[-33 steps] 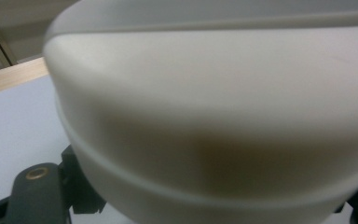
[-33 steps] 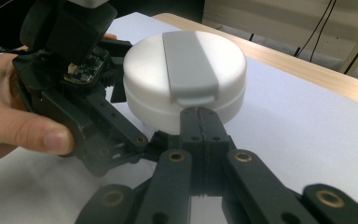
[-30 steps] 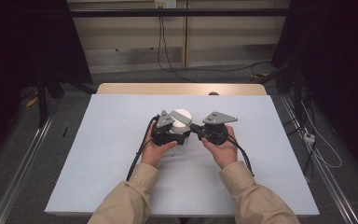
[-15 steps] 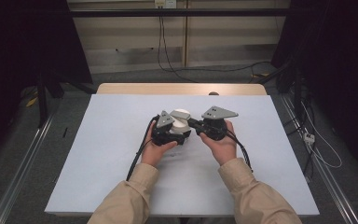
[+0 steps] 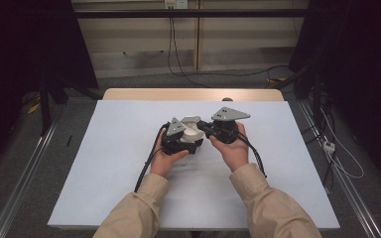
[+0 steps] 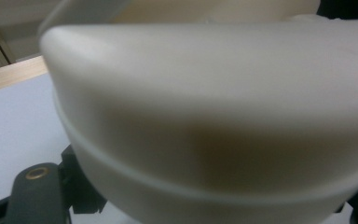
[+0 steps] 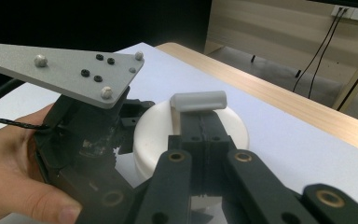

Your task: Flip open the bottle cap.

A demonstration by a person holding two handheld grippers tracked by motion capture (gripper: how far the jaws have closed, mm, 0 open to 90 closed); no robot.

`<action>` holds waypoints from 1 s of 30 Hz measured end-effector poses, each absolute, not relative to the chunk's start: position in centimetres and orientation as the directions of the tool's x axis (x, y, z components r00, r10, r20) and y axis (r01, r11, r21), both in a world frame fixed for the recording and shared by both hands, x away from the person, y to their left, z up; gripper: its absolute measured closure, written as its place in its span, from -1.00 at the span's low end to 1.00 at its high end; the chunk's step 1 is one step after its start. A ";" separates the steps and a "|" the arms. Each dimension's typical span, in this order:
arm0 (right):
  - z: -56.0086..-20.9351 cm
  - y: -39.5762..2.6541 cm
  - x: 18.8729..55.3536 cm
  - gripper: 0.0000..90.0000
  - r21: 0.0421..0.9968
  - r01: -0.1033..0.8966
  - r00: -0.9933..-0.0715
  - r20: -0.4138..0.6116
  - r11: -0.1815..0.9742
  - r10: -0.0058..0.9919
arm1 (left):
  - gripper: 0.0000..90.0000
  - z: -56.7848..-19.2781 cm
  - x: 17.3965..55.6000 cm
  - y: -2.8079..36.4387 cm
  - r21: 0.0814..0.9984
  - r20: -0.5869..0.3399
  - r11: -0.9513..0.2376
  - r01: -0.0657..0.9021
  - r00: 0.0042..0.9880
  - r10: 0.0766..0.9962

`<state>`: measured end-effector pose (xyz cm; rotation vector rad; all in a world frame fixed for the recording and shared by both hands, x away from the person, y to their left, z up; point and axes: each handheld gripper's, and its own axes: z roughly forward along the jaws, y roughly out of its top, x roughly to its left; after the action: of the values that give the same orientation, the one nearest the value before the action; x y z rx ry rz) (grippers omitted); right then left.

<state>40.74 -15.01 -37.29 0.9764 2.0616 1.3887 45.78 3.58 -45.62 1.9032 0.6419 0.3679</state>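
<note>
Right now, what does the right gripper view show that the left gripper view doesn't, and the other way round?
Right gripper view: the right gripper shut on the grey handle atop the white pot, plus the left gripper and the hand holding it. Left gripper view: the pot's side wall, close and blurred, with a ridge round it and one black jaw beside it. Both: the pot, the pale table cover and the wooden table edge.

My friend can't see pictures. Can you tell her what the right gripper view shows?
Two black jaws of the right gripper are shut on a small grey handle above a round white container. Beside it, a hand holds the left gripper.
</note>
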 end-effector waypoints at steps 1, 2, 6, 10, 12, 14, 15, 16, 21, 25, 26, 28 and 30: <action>-37.3 -15.0 40.8 1.00 0.926 0.297 -0.640 0.010 0.235 0.768 | -0.58 -45.6 45.8 3.6 0.912 -0.035 -0.311 0.265 0.810 0.586; -37.2 -14.9 40.9 1.00 0.926 0.295 -0.643 0.011 0.234 0.766 | -0.58 -45.6 45.8 3.6 0.913 -0.037 -0.310 0.266 0.810 0.586; -37.0 -14.7 41.1 1.00 0.927 0.288 -0.646 0.004 0.239 0.763 | -0.58 -45.6 45.8 3.6 0.913 -0.037 -0.310 0.266 0.810 0.586; -36.8 -14.5 41.4 1.00 0.929 0.285 -0.649 0.005 0.238 0.760 | -0.58 -45.7 45.8 3.6 0.914 -0.040 -0.306 0.268 0.809 0.587; -36.8 -14.3 41.5 1.00 0.929 0.285 -0.650 0.006 0.237 0.760 | -0.58 -45.7 45.8 3.6 0.914 -0.041 -0.306 0.268 0.809 0.587; -36.7 -14.3 41.7 1.00 0.929 0.286 -0.649 0.008 0.234 0.761 | -0.58 -45.7 45.8 3.5 0.913 -0.040 -0.306 0.268 0.808 0.587; -36.7 -14.3 41.8 1.00 0.930 0.286 -0.651 0.012 0.231 0.759 | -0.58 -45.7 45.8 3.5 0.913 -0.040 -0.306 0.268 0.808 0.587; -36.7 -14.3 41.8 1.00 0.931 0.287 -0.650 0.016 0.225 0.760 | -0.58 -45.7 45.7 3.5 0.914 -0.042 -0.304 0.269 0.807 0.589; -36.6 -14.3 42.1 1.00 0.932 0.283 -0.651 0.013 0.228 0.759 | -0.58 -45.7 45.8 3.5 0.914 -0.042 -0.303 0.268 0.808 0.587; -36.4 -14.2 42.2 1.00 0.933 0.280 -0.653 0.013 0.225 0.757 | -0.58 -45.7 45.8 3.5 0.914 -0.043 -0.304 0.269 0.808 0.587; -36.4 -14.1 42.3 1.00 0.933 0.279 -0.654 0.012 0.227 0.756 | -0.58 -45.7 45.8 3.5 0.914 -0.043 -0.304 0.269 0.809 0.587; -36.4 -14.1 42.3 1.00 0.934 0.276 -0.654 0.009 0.228 0.757 | -0.58 -45.7 45.8 3.5 0.913 -0.044 -0.304 0.271 0.808 0.587; -36.3 -14.0 42.4 1.00 0.934 0.274 -0.655 0.008 0.228 0.756 | -0.58 -45.7 45.8 3.5 0.914 -0.045 -0.303 0.271 0.808 0.587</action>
<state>42.44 -13.99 -36.33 0.9456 2.0559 1.4217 45.76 3.52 -45.72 1.8978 0.6469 0.3603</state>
